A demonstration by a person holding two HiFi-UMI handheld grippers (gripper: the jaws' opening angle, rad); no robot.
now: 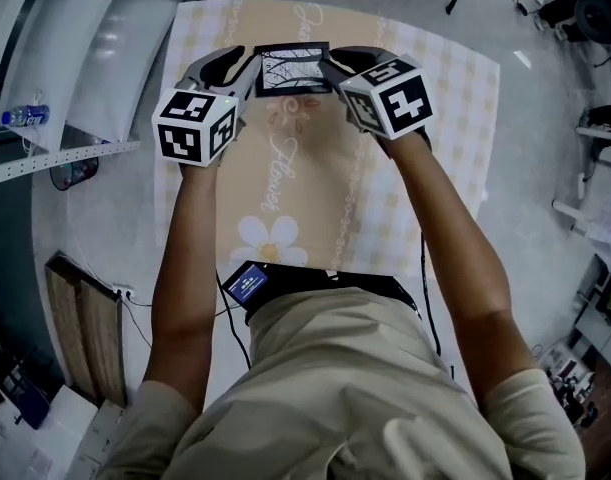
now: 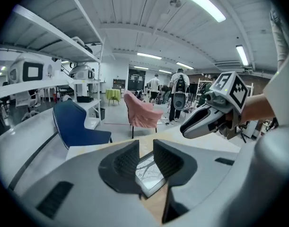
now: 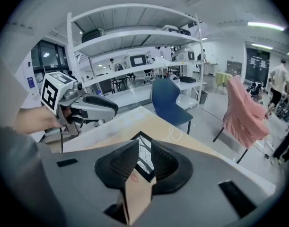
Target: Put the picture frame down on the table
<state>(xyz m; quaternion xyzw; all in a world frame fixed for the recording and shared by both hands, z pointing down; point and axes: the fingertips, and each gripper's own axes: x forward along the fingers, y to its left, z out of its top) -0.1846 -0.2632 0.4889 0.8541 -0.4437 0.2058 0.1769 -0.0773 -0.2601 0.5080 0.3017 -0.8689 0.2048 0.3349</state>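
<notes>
The picture frame is black-edged with a pale print of bare branches. It hangs level over the far end of the table, held at both short ends. My left gripper is shut on its left edge, where the frame shows in the narrow gap between the jaws. My right gripper is shut on the right edge, and the frame stands edge-on between its jaws. Each gripper sees the other: the right gripper and the left gripper. Whether the frame touches the cloth cannot be told.
A beige tablecloth with flowers and script covers the table. Past its far end stand a blue chair and a pink-draped chair. White shelves run along the left, with a water bottle. People stand far back.
</notes>
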